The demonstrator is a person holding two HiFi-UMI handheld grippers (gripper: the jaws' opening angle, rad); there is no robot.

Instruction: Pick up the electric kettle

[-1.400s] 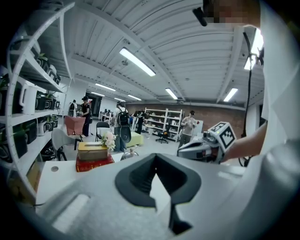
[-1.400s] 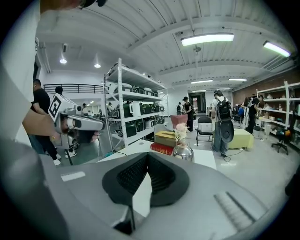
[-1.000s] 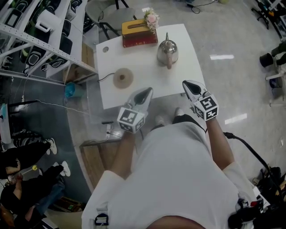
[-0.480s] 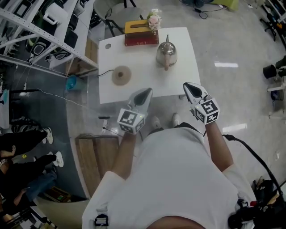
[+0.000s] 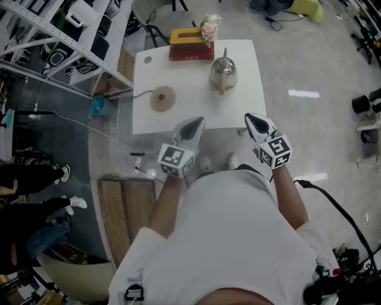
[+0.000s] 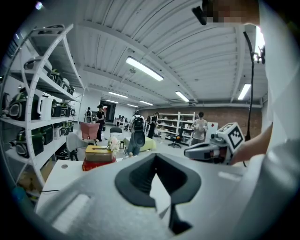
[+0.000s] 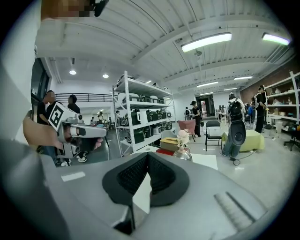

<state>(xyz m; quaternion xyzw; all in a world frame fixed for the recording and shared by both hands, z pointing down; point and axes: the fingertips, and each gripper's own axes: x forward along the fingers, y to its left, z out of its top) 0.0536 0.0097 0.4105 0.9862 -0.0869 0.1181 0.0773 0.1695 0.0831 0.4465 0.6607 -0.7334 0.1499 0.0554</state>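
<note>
The steel electric kettle [image 5: 223, 72] stands upright on the right half of the white table [image 5: 196, 113], apart from its round base [image 5: 163, 98] at the left. My left gripper [image 5: 193, 125] hangs over the table's front edge, shut and empty. The right gripper [image 5: 256, 122], also shut and empty, is just off the front right corner, well short of the kettle. In the right gripper view the kettle [image 7: 182, 152] peeks over my shut right gripper [image 7: 147, 154]. The left gripper view shows my left gripper [image 6: 156, 157] shut, and the kettle is hidden.
A yellow and red tissue box [image 5: 191, 44] and a small flower bunch [image 5: 208, 27] sit at the table's far edge. A cable [image 5: 138, 99] runs from the base off the left edge. Metal shelving [image 5: 53, 36] with appliances stands to the left; a chair [image 5: 156, 9] is behind the table.
The head view has swung a little, so the table sits squarer and slightly smaller. Both grippers stay shut near its front edge. The kettle has not moved on the table.
</note>
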